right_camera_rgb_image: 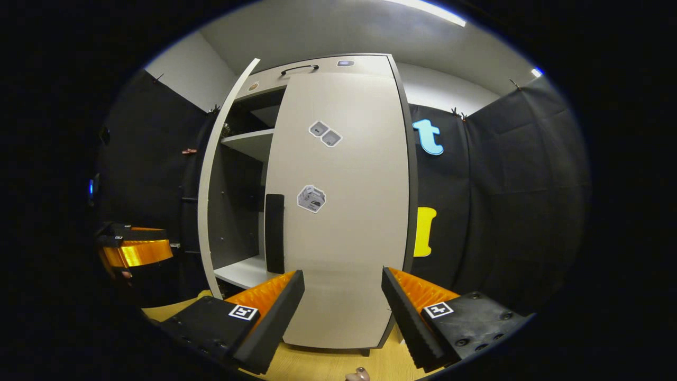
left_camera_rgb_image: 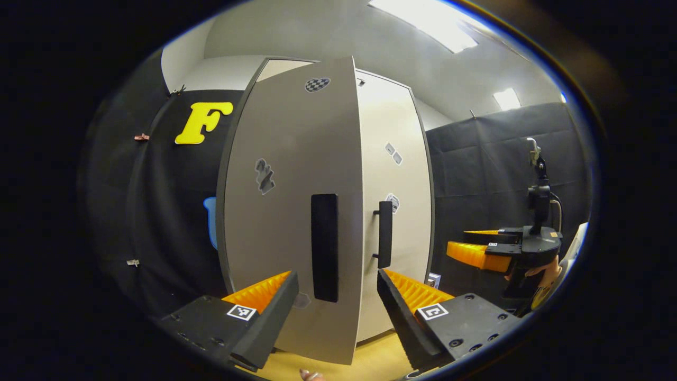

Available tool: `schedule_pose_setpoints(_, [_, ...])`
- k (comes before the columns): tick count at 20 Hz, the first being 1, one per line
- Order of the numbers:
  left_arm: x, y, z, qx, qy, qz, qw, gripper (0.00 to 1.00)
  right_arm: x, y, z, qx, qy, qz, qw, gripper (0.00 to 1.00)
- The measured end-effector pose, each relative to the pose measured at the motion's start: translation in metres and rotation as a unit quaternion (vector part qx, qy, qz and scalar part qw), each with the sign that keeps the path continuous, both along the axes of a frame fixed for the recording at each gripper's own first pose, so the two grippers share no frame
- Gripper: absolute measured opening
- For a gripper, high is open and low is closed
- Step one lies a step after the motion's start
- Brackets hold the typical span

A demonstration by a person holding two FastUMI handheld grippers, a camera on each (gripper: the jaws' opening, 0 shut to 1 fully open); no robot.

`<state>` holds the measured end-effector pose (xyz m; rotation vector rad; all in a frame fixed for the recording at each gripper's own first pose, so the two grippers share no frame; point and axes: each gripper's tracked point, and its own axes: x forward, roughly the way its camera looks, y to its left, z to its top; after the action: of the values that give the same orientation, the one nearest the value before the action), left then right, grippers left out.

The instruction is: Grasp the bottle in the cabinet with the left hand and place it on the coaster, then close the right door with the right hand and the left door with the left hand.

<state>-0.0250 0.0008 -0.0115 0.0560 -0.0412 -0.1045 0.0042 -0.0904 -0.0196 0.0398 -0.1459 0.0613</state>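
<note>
1. The cabinet (right_camera_rgb_image: pixel 338 63) stands straight ahead of both my pairs of fingers, on the wooden table (right_camera_rgb_image: pixel 317 365). In the right gripper view its right door (right_camera_rgb_image: pixel 344 211) lies flat against the front, so I judge that step done.
2. The left door (left_camera_rgb_image: pixel 285 211) stands partly ajar; in the left gripper view its free edge and dark handle (left_camera_rgb_image: pixel 324 247) sit just above the gap between my left fingers. I judge it is lined up there so I can push the panel home.
3. My left gripper (left_camera_rgb_image: pixel 337 296) is spread wide with nothing between the fingers, close to the left door; I cannot tell whether a finger touches it.
4. My right gripper (right_camera_rgb_image: pixel 342 299) is also spread and empty, facing the right door's lower panel, with that door's handle (right_camera_rgb_image: pixel 274 233) above my left-hand finger. It seems to be simply waiting.
5. Through the gap beside the left door I see bare shelves (right_camera_rgb_image: pixel 248 143). The bottle and the coaster I cannot place from here; presumably the bottle is already out.
</note>
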Motion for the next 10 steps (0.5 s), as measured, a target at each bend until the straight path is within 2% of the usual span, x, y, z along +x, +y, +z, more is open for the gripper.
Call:
schedule_pose_setpoints(3, [-0.002, -0.002, -0.004, 0.004, 0.007, 0.000, 1.000, 0.95, -0.007, 0.006, 0.002, -0.014, -0.007, 0.002, 1.000, 0.98])
schedule_pose_setpoints(7, [0.001, -0.006, -0.005, 0.000, 0.008, -0.002, 1.000, 0.95, -0.013, 0.015, 0.002, -0.003, 0.000, 0.013, 1.000, 0.98])
schedule_pose_setpoints(8, [0.001, -0.004, -0.004, -0.001, 0.008, 0.000, 1.000, 0.97, -0.014, 0.014, 0.003, -0.001, 0.001, 0.010, 1.000, 0.97])
schedule_pose_setpoints(10, [0.002, -0.004, -0.004, 0.001, 0.008, 0.002, 1.000, 0.95, -0.016, 0.014, 0.003, -0.001, 0.003, 0.009, 1.000, 0.98])
